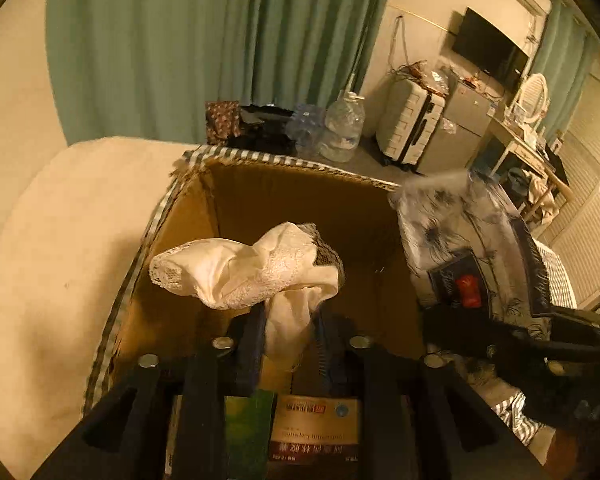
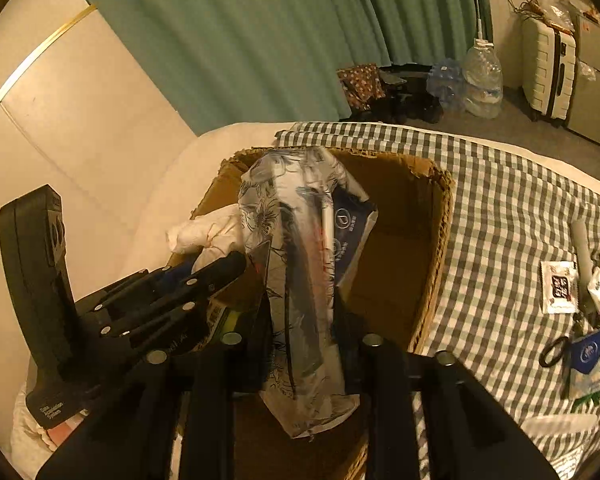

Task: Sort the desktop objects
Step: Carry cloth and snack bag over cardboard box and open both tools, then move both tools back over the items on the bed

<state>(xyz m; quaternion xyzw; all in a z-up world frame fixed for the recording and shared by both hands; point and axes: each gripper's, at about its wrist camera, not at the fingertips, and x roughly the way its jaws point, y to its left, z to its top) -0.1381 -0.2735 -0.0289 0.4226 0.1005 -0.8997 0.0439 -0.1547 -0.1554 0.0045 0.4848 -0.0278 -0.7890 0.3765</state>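
Observation:
A brown cardboard box (image 1: pixel 300 200) stands open on a checked cloth. My left gripper (image 1: pixel 290 320) hangs over it with a white lace-edged cloth (image 1: pixel 252 268) bunched between its jaws. Thin gaps show on both sides of the cloth, so the pads look apart from it. My right gripper (image 2: pixel 300 312) is over the same box (image 2: pixel 400 208). A blurred clear floral packet (image 2: pixel 296 240) with a dark blue pack inside stands between its loosened jaws. A red-brown carton (image 1: pixel 316 424) and a green box (image 1: pixel 248 420) lie in the box.
The checked cloth (image 2: pixel 500 200) carries small items at the right: a white sachet (image 2: pixel 560 286), black scissors (image 2: pixel 554 350) and a white tube (image 2: pixel 584 248). Water jugs (image 2: pixel 482 80) and a pale suitcase (image 2: pixel 548 76) stand on the floor by a green curtain (image 2: pixel 260 40).

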